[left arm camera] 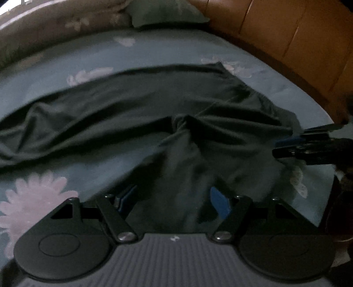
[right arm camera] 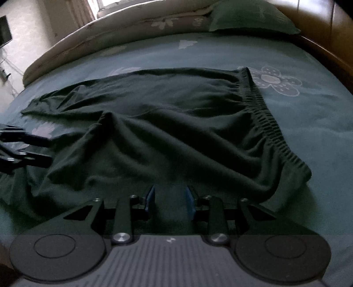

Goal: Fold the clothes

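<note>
Blue-padded fingers of the left gripper (left arm camera: pixel 172 198) stand wide apart with dark cloth lying loose between them. Those of the right gripper (right arm camera: pixel 169 198) stand moderately apart around a fold, gripping nothing I can confirm. Dark green trousers (right arm camera: pixel 165 114) lie rumpled on the floral bedsheet (right arm camera: pixel 308 123), elastic waistband (right arm camera: pixel 269 123) at 2 o'clock, a green pillow (right arm camera: pixel 249 17) at 1 o'clock.

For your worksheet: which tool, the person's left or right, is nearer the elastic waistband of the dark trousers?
Right. The right tool sits over the fabric just short of the elastic waistband. The left tool is over a trouser leg, farther along the dark trousers.
</note>
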The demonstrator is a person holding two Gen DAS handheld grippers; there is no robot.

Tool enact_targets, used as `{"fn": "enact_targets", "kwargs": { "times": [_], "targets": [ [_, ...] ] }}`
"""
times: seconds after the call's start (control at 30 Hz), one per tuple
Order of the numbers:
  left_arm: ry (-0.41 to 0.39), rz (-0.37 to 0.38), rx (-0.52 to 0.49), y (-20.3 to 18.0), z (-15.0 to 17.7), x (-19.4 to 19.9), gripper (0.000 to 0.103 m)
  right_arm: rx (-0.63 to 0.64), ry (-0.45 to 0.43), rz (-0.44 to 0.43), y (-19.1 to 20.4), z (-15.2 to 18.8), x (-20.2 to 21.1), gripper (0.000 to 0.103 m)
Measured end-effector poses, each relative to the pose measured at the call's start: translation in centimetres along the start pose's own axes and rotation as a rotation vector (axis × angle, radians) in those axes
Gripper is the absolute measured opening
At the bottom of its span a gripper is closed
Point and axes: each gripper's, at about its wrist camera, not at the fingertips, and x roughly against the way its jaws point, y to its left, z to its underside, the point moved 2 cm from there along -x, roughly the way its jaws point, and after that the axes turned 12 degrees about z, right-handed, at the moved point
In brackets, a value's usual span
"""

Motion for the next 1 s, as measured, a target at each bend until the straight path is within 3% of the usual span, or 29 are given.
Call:
{"fn": "enact_targets", "kwargs": {
  "times": [0.03, 0.13, 0.2, 0.27, 0.4, 0.5, 0.63, 0.73, 0.9, 0.93, 1.0],
  "targets": [
    [0.006, -0.003, 0.011, 0.3, 0.1, -0.5, 0.067, 0.009, -0.003, -0.008, 0.0, 0.0, 0.0, 0.035],
    [0.027, -0.032, 0.033, 1.1, 0.5, -1.1, 0.067, 0.094, -0.015, -0.030, 0.4, 0.1, 0.4, 0.035],
    [0.046, -0.111, 0.003, 1.0, 0.9, 0.1, 0.065, 0.195, -0.031, -0.051, 1.0, 0.2, 1.0, 0.035],
    [0.049, -0.136, -0.057, 0.3, 1.3, 1.7, 0.065, 0.327, -0.051, -0.077, 1.9, 0.3, 1.8, 0.035],
    [0.060, -0.047, -0.192, -2.7, 2.2, 3.8, 0.065, 0.618, -0.081, -0.168, 4.9, 1.4, 3.7, 0.035],
    [0.080, 0.032, -0.303, -5.9, 2.4, 3.2, 0.065, 0.835, -0.092, -0.213, 7.5, 2.8, 4.6, 0.035],
    [0.087, 0.138, -0.373, -9.6, 2.5, 1.3, 0.066, 1.102, -0.132, -0.097, 9.9, 5.4, 3.4, 0.033],
    [0.092, 0.157, -0.440, -12.0, 2.6, -0.9, 0.066, 1.128, -0.151, -0.074, 10.2, 5.5, 3.2, 0.026],
    [0.125, 0.171, -0.491, -14.0, 2.6, -3.8, 0.068, 1.171, -0.184, -0.036, 10.6, 5.7, 3.0, 0.023],
    [0.128, 0.169, -0.490, -14.1, 2.6, -4.2, 0.068, 1.180, -0.190, -0.028, 10.7, 5.7, 3.0, 0.012],
    [0.122, 0.146, -0.502, -14.2, 2.4, -4.5, 0.069, 1.169, -0.188, -0.024, 10.7, 5.6, 2.8, 0.004]
  ]
}}
